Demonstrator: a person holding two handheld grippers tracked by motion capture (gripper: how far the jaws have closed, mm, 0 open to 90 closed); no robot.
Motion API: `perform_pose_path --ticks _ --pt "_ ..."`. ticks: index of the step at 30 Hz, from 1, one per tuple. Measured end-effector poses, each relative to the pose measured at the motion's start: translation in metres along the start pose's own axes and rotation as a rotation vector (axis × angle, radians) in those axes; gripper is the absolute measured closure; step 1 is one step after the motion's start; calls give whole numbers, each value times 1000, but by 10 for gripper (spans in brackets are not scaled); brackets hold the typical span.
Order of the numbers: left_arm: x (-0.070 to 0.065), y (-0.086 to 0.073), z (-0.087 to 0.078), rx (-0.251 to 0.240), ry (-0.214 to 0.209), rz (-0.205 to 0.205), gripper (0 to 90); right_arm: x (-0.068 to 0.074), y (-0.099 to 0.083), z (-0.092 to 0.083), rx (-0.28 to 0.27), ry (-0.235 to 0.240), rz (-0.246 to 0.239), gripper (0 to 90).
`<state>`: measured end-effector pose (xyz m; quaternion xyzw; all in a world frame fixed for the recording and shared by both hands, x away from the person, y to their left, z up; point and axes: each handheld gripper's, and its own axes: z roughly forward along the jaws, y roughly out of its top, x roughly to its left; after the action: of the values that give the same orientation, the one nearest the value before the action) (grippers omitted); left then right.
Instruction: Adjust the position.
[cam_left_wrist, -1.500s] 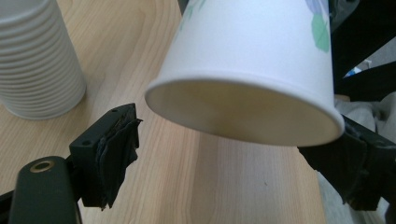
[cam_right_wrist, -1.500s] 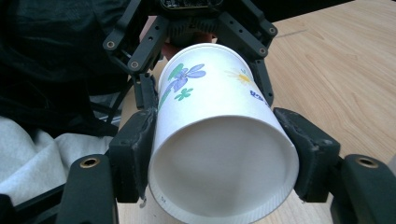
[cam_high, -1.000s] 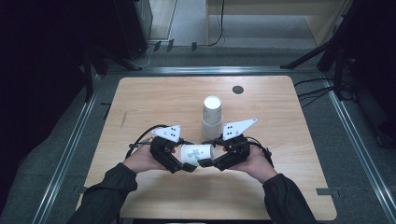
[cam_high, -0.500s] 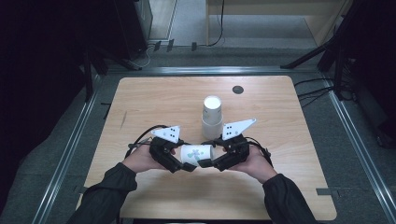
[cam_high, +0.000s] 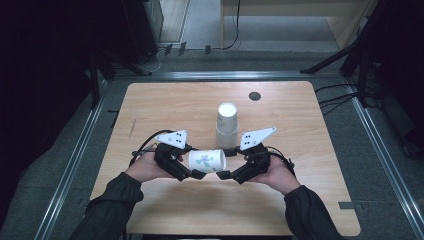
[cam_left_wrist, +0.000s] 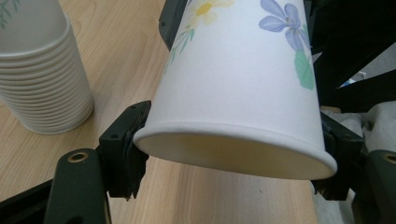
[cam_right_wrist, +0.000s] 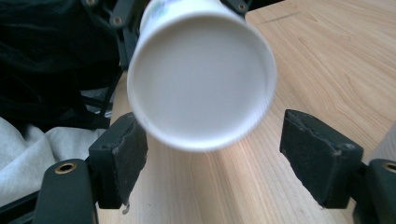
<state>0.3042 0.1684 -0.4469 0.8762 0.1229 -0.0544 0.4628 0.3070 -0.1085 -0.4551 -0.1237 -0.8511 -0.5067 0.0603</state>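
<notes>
My left hand (cam_high: 145, 167): low on the near left of the table (cam_high: 165, 107), wrapped around its tool, dark sleeve running out of the bottom edge.
My left gripper (cam_high: 192, 167): pointing right, toward the middle; in the left gripper view (cam_left_wrist: 229, 154) my two pads press on the wide rim end of the cup from either side, so it is clamped on the cup.
Flowered paper cup (cam_high: 206, 161): lying on its side in the air between my two tools, just above the wood; its mouth faces my left tool and its flat bottom faces my right. Up close (cam_left_wrist: 243, 74) I see a purple flower and a yellow one printed on the white wall.
Stack of cups (cam_high: 226, 125): standing upside down on the table just behind the held cup, apart from it; many nested rims show in the left gripper view (cam_left_wrist: 42, 79).
My right gripper (cam_high: 227, 164): pointing left at the cup's bottom; its jaws have just been opening, and in the right gripper view (cam_right_wrist: 212, 154) both pads stand clear of the cup's base (cam_right_wrist: 201, 79), gaps on either side, so it holds nothing.
My right hand (cam_high: 275, 172): low on the near right, mirror of the left.
Dark round spot (cam_high: 255, 95): on the far right part of the tabletop, well apart from everything.
</notes>
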Motion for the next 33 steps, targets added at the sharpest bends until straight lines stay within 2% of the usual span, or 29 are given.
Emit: perform_pose_path --ticks 5,7,12,18,19,20,23,25,26,28,29,31,33 --pt "2 2 -8 16 23 2 261 0 -2 -1 23 -12 -5 235" --pt "2 4 -12 44 45 10 261 0 -3 0 38 -25 -10 236" --pt "2 6 -19 67 38 -6 260 0 -4 0 50 -29 -14 236" --pt "1 10 -25 106 55 5 260 0 -4 2 62 -34 -18 238" --pt "1 12 -25 133 57 20 260 0 -4 3 63 -35 -19 238" --pt "1 12 -25 133 57 20 260 0 -4 3 63 -35 -19 238" --pt "2 15 -21 184 70 35 260 0 -4 4 67 -35 -23 238" --pt "0 17 -16 223 63 50 260 0 -4 5 66 -35 -20 238" --pt "0 17 -16 223 63 50 261 0 -4 5 66 -35 -20 238" --pt "-1 18 -11 269 54 67 260 1 -4 6 68 -35 -24 238" --pt "-1 18 -11 269 54 67 260 1 -4 6 68 -35 -24 238" --pt "-2 19 -7 309 60 74 260 1 -4 7 75 -32 -25 238" --pt "-2 20 -4 323 59 71 260 1 -4 8 76 -28 -26 238"
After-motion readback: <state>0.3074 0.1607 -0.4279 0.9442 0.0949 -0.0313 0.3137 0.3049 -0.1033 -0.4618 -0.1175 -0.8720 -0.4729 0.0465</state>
